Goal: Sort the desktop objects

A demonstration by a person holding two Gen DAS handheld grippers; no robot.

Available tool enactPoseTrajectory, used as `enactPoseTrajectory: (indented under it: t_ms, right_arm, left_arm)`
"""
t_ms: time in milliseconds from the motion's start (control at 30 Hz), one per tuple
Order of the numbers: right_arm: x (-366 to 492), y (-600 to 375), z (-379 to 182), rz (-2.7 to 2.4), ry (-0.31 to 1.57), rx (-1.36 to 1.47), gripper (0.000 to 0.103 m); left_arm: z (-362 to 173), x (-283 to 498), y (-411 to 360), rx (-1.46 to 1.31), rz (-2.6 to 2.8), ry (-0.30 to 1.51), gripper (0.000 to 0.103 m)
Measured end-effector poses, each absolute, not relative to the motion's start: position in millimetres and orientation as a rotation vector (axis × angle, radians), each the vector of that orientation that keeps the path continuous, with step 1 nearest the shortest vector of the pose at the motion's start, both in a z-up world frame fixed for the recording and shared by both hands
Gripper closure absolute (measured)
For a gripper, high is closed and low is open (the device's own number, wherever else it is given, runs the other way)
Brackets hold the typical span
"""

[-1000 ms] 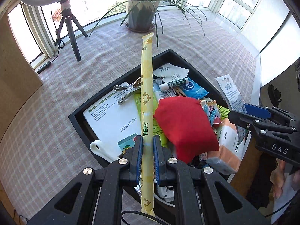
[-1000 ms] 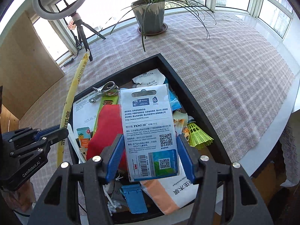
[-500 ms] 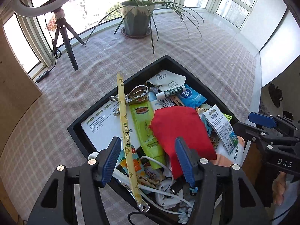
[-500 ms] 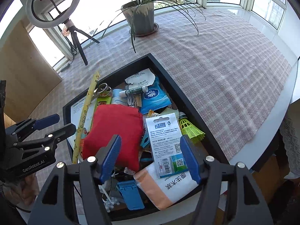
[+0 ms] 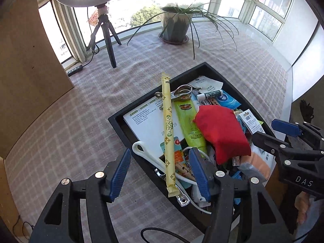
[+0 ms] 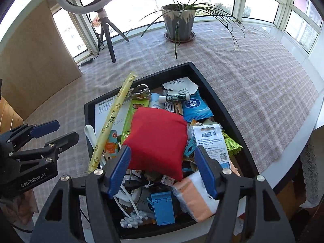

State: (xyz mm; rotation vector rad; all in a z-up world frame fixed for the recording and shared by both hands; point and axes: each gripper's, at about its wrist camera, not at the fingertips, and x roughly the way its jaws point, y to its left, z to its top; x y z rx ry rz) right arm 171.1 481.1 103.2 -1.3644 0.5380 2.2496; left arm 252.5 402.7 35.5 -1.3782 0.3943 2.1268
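The left claw (image 5: 160, 172) stands wide open above the near-left corner of the black tray (image 5: 121, 133), its jaws having just spread, and nothing is pressed between its blue pads; the long yellow tea stick (image 5: 168, 133) lies free in the gap's line, resting slantwise across the white printed sheet (image 5: 145, 125) and the metal clip (image 5: 182, 93), its far end sticking out over the tray's rim. The right claw (image 6: 162, 168) is likewise spread wide and empty, its jaws just opened, hovering over the near part of the tray above the red pouch (image 6: 158, 139). Just right of that pouch lies the white carded package (image 6: 212, 141), flat on the pile, with a green shuttlecock (image 6: 232, 143) beside it. An orange-and-white tissue pack (image 6: 194, 198) and a blue phone stand (image 6: 162, 208) sit at the tray's near end. Farther back lie a blue wipes pack (image 6: 194, 107), a lip balm stick (image 6: 174, 98) and a green tube (image 5: 188, 121). The tray rests on a counter covered by a checked cloth (image 6: 253, 81), with a potted plant (image 6: 179, 22) and a ring light on a tripod (image 6: 105, 28) near the windows.
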Motion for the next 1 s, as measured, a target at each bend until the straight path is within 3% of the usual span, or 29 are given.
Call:
enactPoseTrajectory:
  t_ms: [333,567,700,1000]
  right_arm:
    - [138,412,102,2.361,0.488,-1.397,0.039]
    - [107,353,93,2.444,0.427,-1.443,0.039]
    - [90,320,87,2.500,0.399,-1.468,0.039]
    - [60,251,67,2.582,0.302,-1.521,0.038]
  left_arm:
    - [29,256,310,-1.443,2.270,0.258,0.045]
    - [27,266,242,-1.446,2.429,0.256,0.045]
    - [24,272,202,-1.467,2.480,0.196,0.038]
    - [-2,288,137,-1.538,2.532,0.101,0.037]
